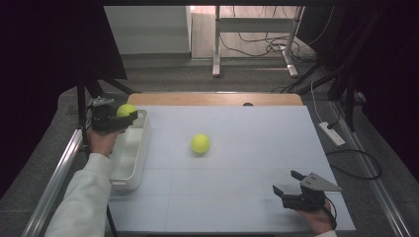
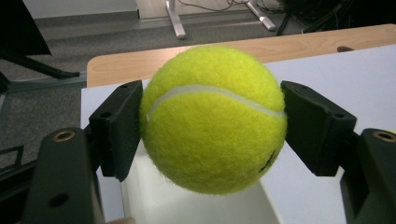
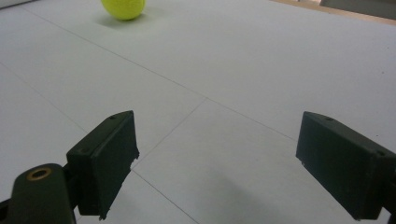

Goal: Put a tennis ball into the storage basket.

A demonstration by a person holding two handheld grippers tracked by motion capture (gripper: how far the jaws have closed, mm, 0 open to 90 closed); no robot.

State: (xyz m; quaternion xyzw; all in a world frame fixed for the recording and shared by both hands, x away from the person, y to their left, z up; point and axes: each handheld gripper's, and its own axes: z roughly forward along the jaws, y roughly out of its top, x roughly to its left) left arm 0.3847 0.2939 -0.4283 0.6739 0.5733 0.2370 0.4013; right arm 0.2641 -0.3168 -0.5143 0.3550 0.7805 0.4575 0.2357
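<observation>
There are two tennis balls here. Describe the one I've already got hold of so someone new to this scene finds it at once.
Start at the white bin on the left edge of the pale tabletop. Above its far end, the left gripper is shut on a yellow-green tennis ball. Unlike the other ball, which lies loose mid-table, this one is off the surface, clamped between black jaws.

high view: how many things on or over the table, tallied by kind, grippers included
tennis balls: 2, one clamped in the left gripper over the bin, one loose on the table
white bins: 1
grippers: 2, the right gripper open and holding nothing
total: 5
</observation>
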